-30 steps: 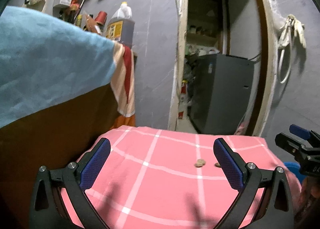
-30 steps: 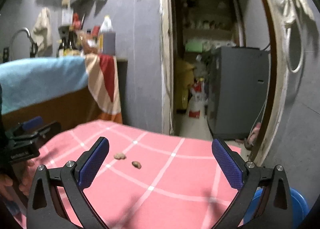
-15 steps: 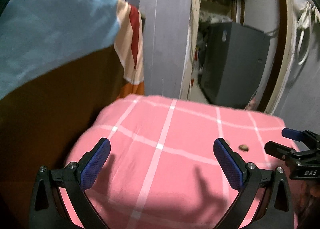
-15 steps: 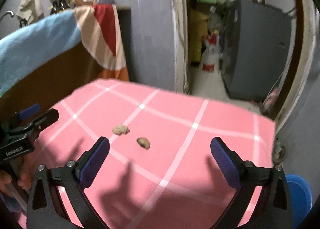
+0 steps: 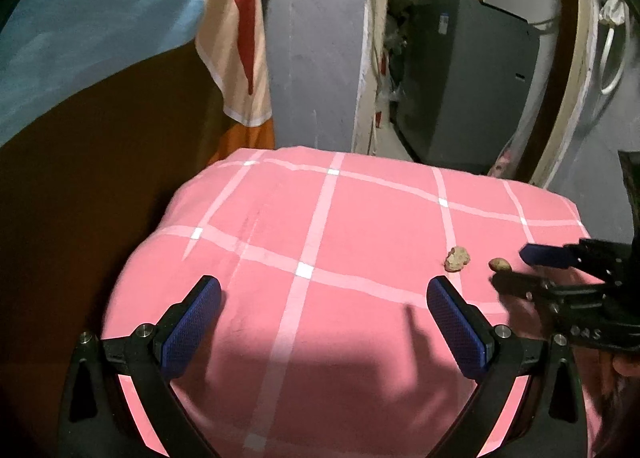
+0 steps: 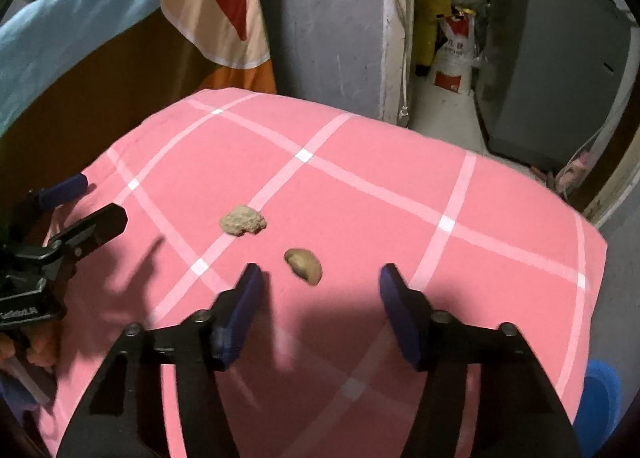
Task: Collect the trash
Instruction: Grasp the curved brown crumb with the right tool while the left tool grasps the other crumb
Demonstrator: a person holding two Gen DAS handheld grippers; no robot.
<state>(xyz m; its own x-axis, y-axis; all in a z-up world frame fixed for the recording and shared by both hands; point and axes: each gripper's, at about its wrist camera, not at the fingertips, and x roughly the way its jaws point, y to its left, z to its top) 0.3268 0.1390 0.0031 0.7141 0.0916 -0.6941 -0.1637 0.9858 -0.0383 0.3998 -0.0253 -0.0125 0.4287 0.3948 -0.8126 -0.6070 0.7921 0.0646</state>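
Two small scraps of trash lie on a pink checked cloth [image 6: 400, 161]: a pale crumpled lump [image 6: 243, 220] and a brown piece [image 6: 304, 266]. My right gripper [image 6: 318, 282] is open, low over the cloth, with the brown piece just ahead between its fingers. In the left wrist view the lump [image 5: 457, 258] and the brown piece [image 5: 500, 264] lie at the right, with the right gripper [image 5: 520, 270] beside them. My left gripper [image 5: 324, 298] is open and empty over the cloth [image 5: 320, 217], left of the trash.
A blue towel [image 5: 80, 29] and a striped cloth [image 5: 236, 53] hang over a brown board at the left. A grey wall corner [image 6: 340, 25] and a doorway with a grey cabinet [image 6: 556, 57] stand behind. A blue tub [image 6: 600, 390] sits low right.
Both grippers have tilted down and come closer to the cloth. My right gripper has narrowed its opening and moved up to the brown piece. The left gripper stays wide open.
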